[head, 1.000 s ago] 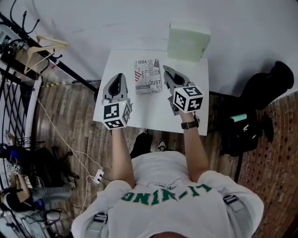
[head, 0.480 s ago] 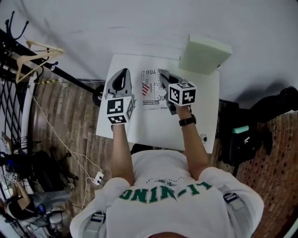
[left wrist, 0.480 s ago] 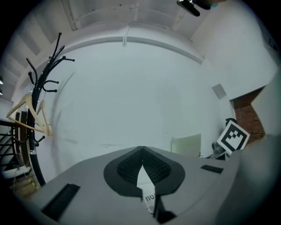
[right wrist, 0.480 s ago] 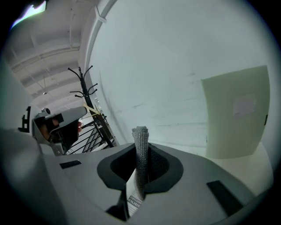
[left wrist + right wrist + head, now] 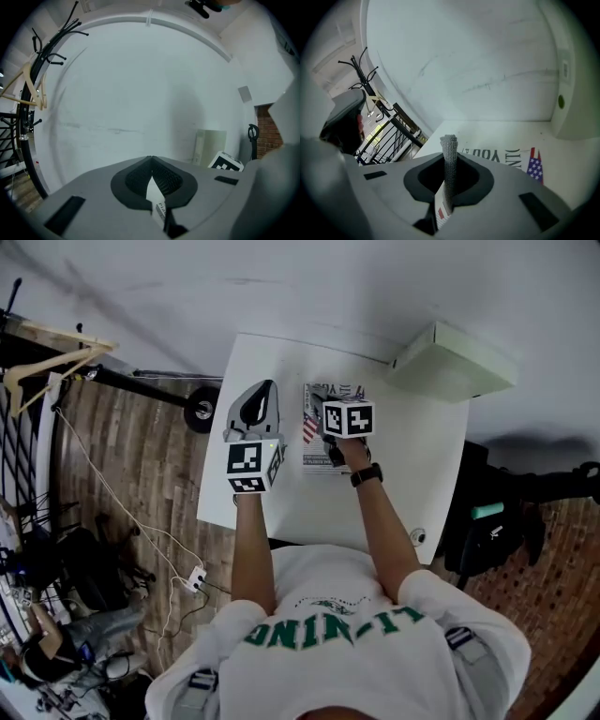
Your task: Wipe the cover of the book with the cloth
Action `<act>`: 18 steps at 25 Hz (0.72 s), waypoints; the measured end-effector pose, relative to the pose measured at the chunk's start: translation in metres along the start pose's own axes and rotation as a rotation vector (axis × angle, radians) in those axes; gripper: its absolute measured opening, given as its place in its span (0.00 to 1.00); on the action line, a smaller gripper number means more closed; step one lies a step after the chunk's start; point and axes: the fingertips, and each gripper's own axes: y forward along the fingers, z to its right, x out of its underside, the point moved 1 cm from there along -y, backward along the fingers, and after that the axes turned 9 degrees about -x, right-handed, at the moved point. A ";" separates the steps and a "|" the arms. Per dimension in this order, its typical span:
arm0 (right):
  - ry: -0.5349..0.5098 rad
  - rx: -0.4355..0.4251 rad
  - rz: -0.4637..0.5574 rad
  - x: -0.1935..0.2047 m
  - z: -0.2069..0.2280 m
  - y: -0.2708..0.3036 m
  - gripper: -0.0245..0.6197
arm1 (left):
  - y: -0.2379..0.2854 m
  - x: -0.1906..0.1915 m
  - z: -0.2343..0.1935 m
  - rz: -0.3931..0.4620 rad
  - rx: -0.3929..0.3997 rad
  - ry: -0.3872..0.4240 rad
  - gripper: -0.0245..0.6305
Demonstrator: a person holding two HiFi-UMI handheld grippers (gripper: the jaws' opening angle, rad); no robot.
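The flat book [image 5: 313, 425], its white cover printed with black lettering and a stars-and-stripes flag, lies on the far middle of the white rectangular table [image 5: 291, 498]. The right gripper [image 5: 449, 164] hangs over the book's right half. Its jaws are clamped on a folded strip of grey knitted cloth [image 5: 450, 145], which stands out past the jaw tips. The cloth points at the cover's near edge, but no view shows whether it touches the cover. A black wristwatch [image 5: 367, 475] sits on the arm behind that gripper.

Just left of the book, the left gripper [image 5: 151, 161] is held over the table's left part. Its jaws are pressed together with nothing between the pads.

A pale green rectangular box [image 5: 456, 363] stands at the table's far right corner, well apart from the book. Left of the table are a brown plank floor [image 5: 141, 484] and a light wooden coat hanger [image 5: 52, 367] on a black rack.
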 end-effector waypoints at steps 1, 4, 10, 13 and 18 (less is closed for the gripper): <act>0.021 -0.006 -0.023 0.006 0.002 0.013 0.10 | 0.005 0.008 -0.005 -0.014 -0.002 -0.007 0.04; 0.080 0.005 -0.048 0.015 0.017 0.039 0.10 | 0.019 0.029 -0.017 -0.054 -0.016 -0.031 0.04; 0.225 0.010 -0.083 0.011 0.039 0.072 0.10 | 0.044 0.056 -0.029 -0.102 -0.021 -0.058 0.04; 0.239 0.008 -0.129 0.012 0.043 0.071 0.09 | 0.051 0.063 -0.021 -0.116 -0.004 -0.060 0.04; 0.148 0.158 -0.138 0.002 0.083 0.037 0.09 | 0.062 0.065 -0.004 -0.122 0.032 -0.049 0.04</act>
